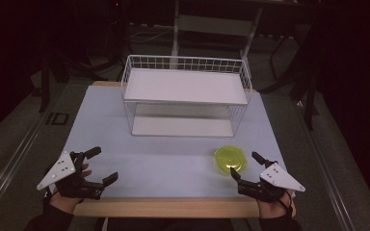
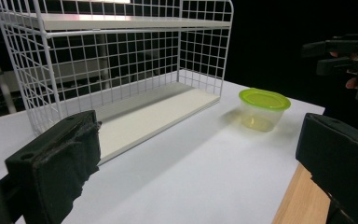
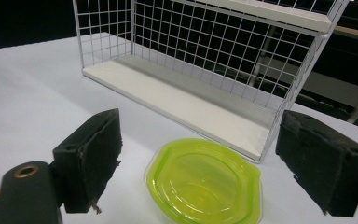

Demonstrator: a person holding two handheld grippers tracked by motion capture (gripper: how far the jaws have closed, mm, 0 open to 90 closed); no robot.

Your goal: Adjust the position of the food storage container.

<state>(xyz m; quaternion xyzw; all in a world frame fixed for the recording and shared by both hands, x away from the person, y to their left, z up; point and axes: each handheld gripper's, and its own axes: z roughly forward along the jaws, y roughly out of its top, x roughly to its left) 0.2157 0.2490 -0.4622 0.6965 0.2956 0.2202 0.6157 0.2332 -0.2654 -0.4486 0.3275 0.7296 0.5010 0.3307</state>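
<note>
Your container [image 1: 230,160], a small clear tub with a yellow-green lid, sits on the white table [image 1: 164,163] toward the near right, in front of the wire rack's right end and apart from it. Your right gripper [image 1: 244,166] is the nearer tool: in the high view its jaws stand spread, one tip at the tub's near edge, the other just off its right side, and from above you cannot tell whether either touches. The right gripper view settles more: looking down on the lid [image 3: 204,181], you see the tub low between the two black pads [image 3: 89,158], clear space on both sides, nothing clamped. The left gripper view gives the side profile [image 2: 263,108], which the other views lack: clear walls under the green lid, standing flat on the table, with your right gripper [image 2: 349,58] hanging above and beyond it at the frame's right edge. Your left gripper [image 1: 101,165] rests at the near left corner, well apart from the tub, jaws wide and holding nothing; its own view shows the pads [image 2: 58,161] far apart over bare tabletop. The white wire rack [image 1: 185,98] stands mid-table with two white shelves; the top one [image 1: 185,86] reads plainly from above, while both gripper views show the lower shelf [image 3: 182,105].
</note>
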